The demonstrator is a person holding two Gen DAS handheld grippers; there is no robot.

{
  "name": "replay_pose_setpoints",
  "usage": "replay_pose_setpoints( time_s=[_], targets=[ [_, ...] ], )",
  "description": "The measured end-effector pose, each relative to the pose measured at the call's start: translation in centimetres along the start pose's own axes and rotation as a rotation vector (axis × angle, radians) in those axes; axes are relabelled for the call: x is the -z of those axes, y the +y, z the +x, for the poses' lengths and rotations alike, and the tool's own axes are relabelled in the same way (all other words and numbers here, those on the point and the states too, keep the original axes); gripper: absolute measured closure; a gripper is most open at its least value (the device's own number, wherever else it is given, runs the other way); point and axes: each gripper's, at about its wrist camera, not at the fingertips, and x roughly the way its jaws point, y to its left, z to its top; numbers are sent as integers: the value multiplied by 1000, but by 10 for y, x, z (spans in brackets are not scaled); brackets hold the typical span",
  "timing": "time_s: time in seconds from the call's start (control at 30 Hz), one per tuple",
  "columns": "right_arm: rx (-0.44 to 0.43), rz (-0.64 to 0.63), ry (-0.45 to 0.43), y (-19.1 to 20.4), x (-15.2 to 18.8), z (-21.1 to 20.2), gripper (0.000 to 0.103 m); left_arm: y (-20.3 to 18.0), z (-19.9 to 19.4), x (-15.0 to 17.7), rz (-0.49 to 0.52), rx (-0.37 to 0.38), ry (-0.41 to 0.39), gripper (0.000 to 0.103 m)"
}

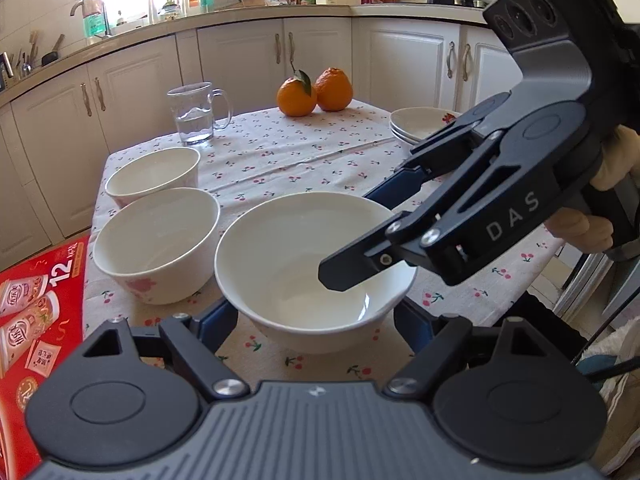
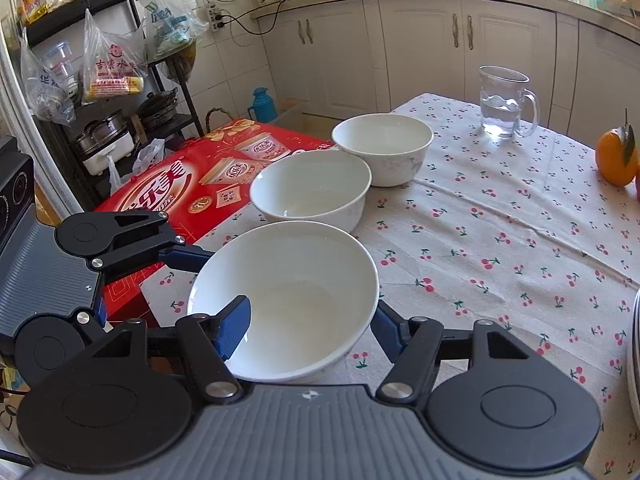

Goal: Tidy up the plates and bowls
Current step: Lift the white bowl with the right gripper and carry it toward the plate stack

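A white bowl [image 1: 288, 264] [image 2: 296, 280] sits low over the cherry-print tablecloth [image 1: 304, 160] near its front edge. My left gripper [image 1: 312, 324] is shut on its lower sides, one blue pad on each flank. My right gripper [image 1: 354, 236] [image 2: 310, 330] grips the bowl's right wall, with one finger inside and the other outside. Two more white bowls [image 1: 156, 236] [image 1: 154, 174] stand in a row behind it on the left. A small stack of white plates [image 1: 416, 124] rests at the far right.
A glass mug of water [image 1: 196, 114] and two oranges [image 1: 316, 92] stand at the back of the table. A red carton [image 1: 40, 312] lies against the table's left edge. A hand [image 1: 600, 208] holds the right gripper. White cabinets ring the room.
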Motion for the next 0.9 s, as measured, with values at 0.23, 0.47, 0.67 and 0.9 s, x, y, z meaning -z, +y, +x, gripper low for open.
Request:
replay_pose_setpoints(
  time_s=[0.23,0.47,0.67,0.9],
  targets=[
    [61,52,-12,-21,10,-14,32,-12,21,-14,50,63,-8,18],
    [121,96,-13,-41,16,-21,32,-17,41,-26,79,112,-15,18],
    [143,116,-24,-52,17,-23,32,-18,52,-32,95,125,-15,18],
    [168,135,-30,-64,17,-23,31,-21,64,-38,104,137,-16,18]
  ],
)
